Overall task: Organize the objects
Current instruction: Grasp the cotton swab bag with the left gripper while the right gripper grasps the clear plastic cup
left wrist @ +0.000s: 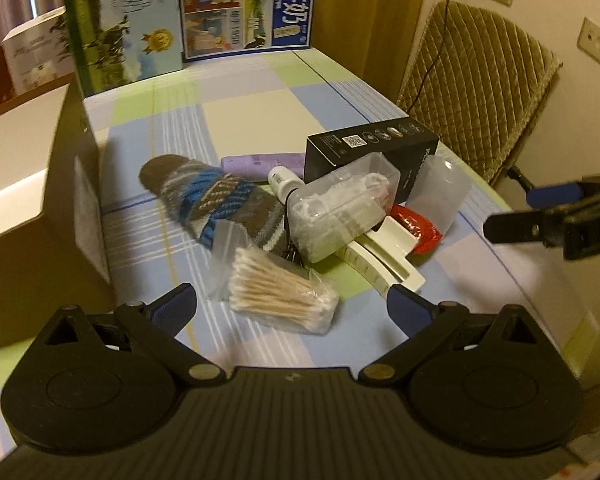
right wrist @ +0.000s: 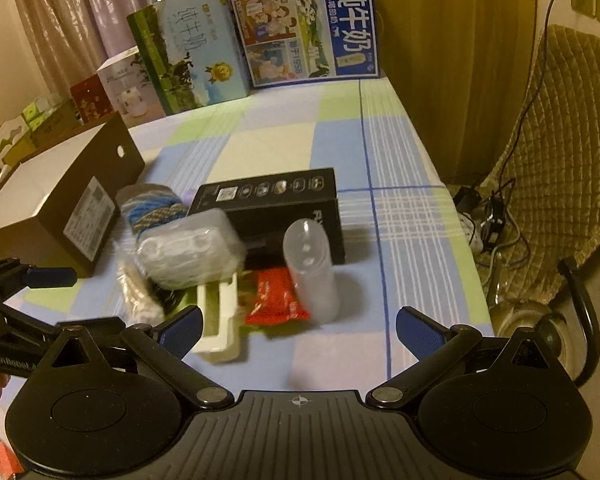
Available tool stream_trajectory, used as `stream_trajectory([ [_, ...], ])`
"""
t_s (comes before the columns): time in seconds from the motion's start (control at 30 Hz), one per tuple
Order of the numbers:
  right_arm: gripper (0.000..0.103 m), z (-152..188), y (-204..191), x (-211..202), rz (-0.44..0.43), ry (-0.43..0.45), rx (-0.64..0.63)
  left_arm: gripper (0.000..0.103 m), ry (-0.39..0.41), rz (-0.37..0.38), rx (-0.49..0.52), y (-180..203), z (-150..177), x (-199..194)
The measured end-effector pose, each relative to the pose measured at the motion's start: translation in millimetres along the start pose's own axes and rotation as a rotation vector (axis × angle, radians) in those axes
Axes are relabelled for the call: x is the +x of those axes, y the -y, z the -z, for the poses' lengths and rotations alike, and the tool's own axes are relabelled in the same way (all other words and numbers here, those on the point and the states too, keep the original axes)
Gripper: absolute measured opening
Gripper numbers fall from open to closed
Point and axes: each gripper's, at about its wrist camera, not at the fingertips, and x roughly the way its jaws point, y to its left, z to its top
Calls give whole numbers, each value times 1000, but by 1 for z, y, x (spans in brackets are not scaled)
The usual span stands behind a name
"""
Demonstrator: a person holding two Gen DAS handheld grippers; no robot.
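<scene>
A heap of small objects lies on the checked tablecloth (left wrist: 260,112): a striped knitted sock (left wrist: 216,196), a bag of cotton swabs (left wrist: 276,292), a clear lidded box (left wrist: 340,208), a black carton (left wrist: 372,148), a clear round-ended container (left wrist: 440,192), a red packet (left wrist: 416,224), a white plastic piece (left wrist: 380,256), a purple tube (left wrist: 260,164) and a small white bottle (left wrist: 282,182). My left gripper (left wrist: 294,308) is open and empty just in front of the swabs. My right gripper (right wrist: 298,330) is open and empty, just before the red packet (right wrist: 274,292) and clear container (right wrist: 312,268).
An open brown cardboard box (left wrist: 32,200) stands at the left of the heap, also in the right wrist view (right wrist: 60,208). Milk cartons (left wrist: 244,4) line the table's far end. A padded chair (left wrist: 480,92) stands off the right edge, with cables on the floor (right wrist: 488,216).
</scene>
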Motion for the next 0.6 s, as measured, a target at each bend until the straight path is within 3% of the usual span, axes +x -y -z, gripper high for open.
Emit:
stream_trajectory([
  [0.13, 80, -6, 5, 16, -8, 1, -5, 100, -8, 1, 12, 0, -5, 15],
  [0.47, 54, -20, 7, 51, 1, 12, -72, 100, -26, -13, 19, -3, -7, 33],
  [0.5, 46, -20, 7, 54, -2, 11, -80, 100, -29, -13, 22, -4, -7, 34],
  [0.53, 31, -20, 7, 56, -3, 7, -88, 100, -33, -14, 27, -4, -6, 36],
  [0.6, 29, -20, 8, 56, 1, 13, -100, 100, -40, -20, 42, -4, -5, 39],
])
